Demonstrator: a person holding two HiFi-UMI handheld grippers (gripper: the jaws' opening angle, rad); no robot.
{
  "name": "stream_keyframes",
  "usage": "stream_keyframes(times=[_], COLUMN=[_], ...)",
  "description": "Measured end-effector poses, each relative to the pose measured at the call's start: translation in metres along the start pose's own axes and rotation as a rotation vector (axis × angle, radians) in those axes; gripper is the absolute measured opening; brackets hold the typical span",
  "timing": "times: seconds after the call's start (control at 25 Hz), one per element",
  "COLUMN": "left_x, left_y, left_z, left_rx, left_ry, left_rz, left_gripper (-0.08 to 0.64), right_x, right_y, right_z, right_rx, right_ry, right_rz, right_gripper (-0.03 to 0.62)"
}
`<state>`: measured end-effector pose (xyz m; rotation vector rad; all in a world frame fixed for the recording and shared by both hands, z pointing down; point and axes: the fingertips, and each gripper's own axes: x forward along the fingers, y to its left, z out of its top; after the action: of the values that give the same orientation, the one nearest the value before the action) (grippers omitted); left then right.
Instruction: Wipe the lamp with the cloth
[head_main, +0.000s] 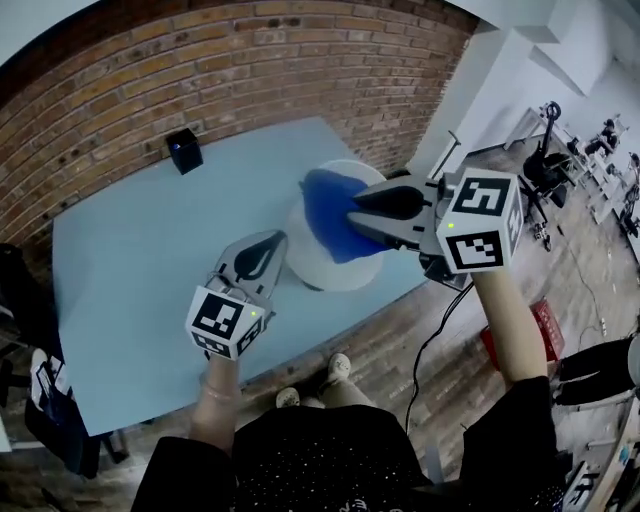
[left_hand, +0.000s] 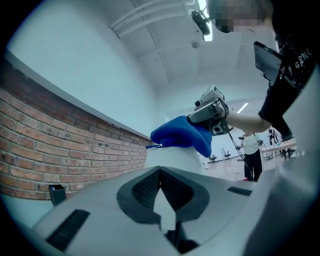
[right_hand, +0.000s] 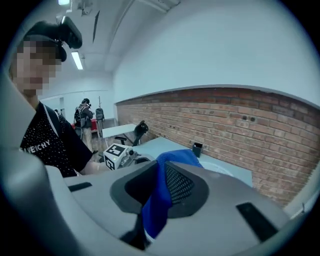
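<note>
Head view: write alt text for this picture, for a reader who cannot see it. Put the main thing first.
Seen from above, the right gripper holds a blue cloth on top of a round white lamp on a pale blue table. The left gripper points at the lamp's near side, holding nothing. A brick wall runs behind the table.

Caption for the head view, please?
Right tool holds the cloth on the lamp; left tool, shut and empty, sits beside the lamp.

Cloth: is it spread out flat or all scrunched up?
Scrunched up. The cloth is pinched in the fingers of the right gripper, bunched on top of the lamp.
</note>
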<state>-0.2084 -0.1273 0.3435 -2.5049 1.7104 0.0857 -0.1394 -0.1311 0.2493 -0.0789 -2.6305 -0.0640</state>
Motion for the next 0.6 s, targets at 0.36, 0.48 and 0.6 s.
stream_keyframes(times=[0.36,0.48,0.6], left_x=[-0.047,-0.055,-0.059], left_y=[-0.008,-0.001,0.001], left_z=[-0.019,-0.027,-0.030], left_rx=[-0.043,-0.055,-0.062], left_ry=[0.027,0.035,0.040], left_rz=[0.020,0.037,0.053], left_gripper=[0.009,0.009,0.009], right_x=[0.051,0.075,0.087], right_y=[0.046,0.053,0.058], right_z=[-0.076,-0.109,-0.137], right_rx=[0.051,0.120,0.187], right_ry=[-0.073,-0.065,-0.059], right_rz=[-0.245,-0.222,-0.187], right_gripper=[0.055,0.055,0.055])
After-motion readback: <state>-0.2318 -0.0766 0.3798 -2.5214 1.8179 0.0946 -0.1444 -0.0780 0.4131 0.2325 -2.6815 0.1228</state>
